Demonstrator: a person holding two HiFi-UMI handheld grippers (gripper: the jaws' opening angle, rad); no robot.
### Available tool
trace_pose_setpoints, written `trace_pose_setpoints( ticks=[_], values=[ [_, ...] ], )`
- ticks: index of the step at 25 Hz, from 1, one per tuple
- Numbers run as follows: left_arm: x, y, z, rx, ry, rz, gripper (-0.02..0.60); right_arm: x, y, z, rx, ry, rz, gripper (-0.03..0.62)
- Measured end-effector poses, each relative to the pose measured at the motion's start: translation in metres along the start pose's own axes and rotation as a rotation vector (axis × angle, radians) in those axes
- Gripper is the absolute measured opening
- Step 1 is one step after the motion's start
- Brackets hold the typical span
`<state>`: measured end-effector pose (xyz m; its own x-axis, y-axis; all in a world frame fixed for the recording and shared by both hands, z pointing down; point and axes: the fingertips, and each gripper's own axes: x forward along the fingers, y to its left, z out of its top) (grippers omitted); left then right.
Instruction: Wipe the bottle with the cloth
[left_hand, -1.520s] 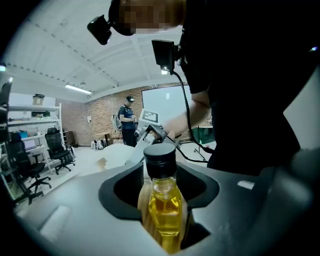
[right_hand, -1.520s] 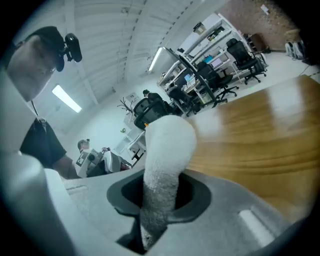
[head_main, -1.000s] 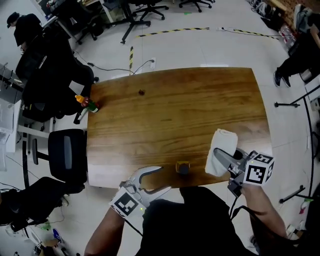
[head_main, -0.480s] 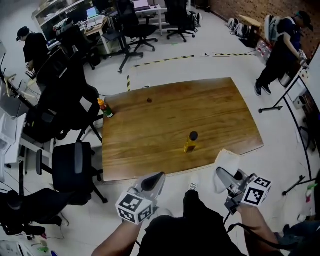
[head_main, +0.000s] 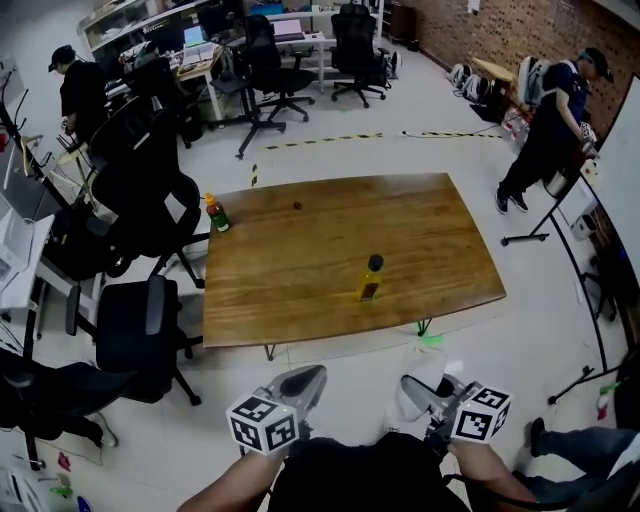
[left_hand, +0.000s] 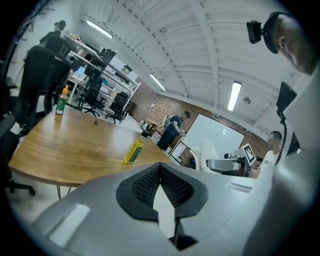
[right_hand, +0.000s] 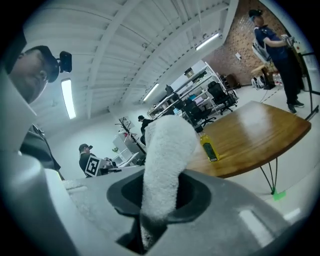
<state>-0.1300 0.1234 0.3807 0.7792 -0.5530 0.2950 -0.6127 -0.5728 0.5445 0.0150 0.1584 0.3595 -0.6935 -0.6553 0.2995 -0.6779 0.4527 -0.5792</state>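
The left claw (head_main: 308, 377) is pressed together with nothing in it, low in the frame and short of the desk's near edge. Just right of it, the right claw (head_main: 425, 390) is clamped on a white fluffy cloth (right_hand: 165, 155). The yellow plastic bottle with a black cap (head_main: 369, 279) stands upright right of centre on the brown wooden desk (head_main: 300, 270), well apart from both claws. A green bottle with an orange cap (head_main: 216, 213) stands at the desk's upper left corner.

Bright ceiling strip lights (left_hand: 233, 96); fisheye edges warped, vignetted.

Closed fingers (left_hand: 140, 186), yellow bottle (left_hand: 133, 151) beyond
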Motion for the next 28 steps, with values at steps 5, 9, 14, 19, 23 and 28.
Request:
trace_pose_setpoints(
  ticks=[5,9,14,19,23,28],
  values=[
    [-0.004,0.000,0.002,0.007,-0.044,0.083,0.017,-0.017,-0.020,0.008,0.000,0.039,0.010,0.072],
    [0.011,-0.017,-0.007,-0.001,-0.059,0.109,0.017,-0.036,-0.040,0.018,-0.032,0.054,0.022,0.072],
    [0.028,-0.051,-0.004,0.037,-0.113,0.059,0.017,-0.050,-0.059,0.027,-0.048,0.052,0.034,0.071],
    [0.034,-0.050,-0.013,-0.010,-0.075,0.119,0.017,-0.056,-0.067,0.027,-0.079,0.060,0.043,0.071],
    [0.031,-0.043,-0.015,-0.054,-0.048,0.140,0.017,-0.055,-0.070,0.024,-0.063,0.060,0.043,0.071],
    [0.036,-0.038,-0.011,-0.008,-0.030,0.143,0.017,-0.052,-0.072,0.022,-0.059,0.048,0.033,0.071]
  ],
)
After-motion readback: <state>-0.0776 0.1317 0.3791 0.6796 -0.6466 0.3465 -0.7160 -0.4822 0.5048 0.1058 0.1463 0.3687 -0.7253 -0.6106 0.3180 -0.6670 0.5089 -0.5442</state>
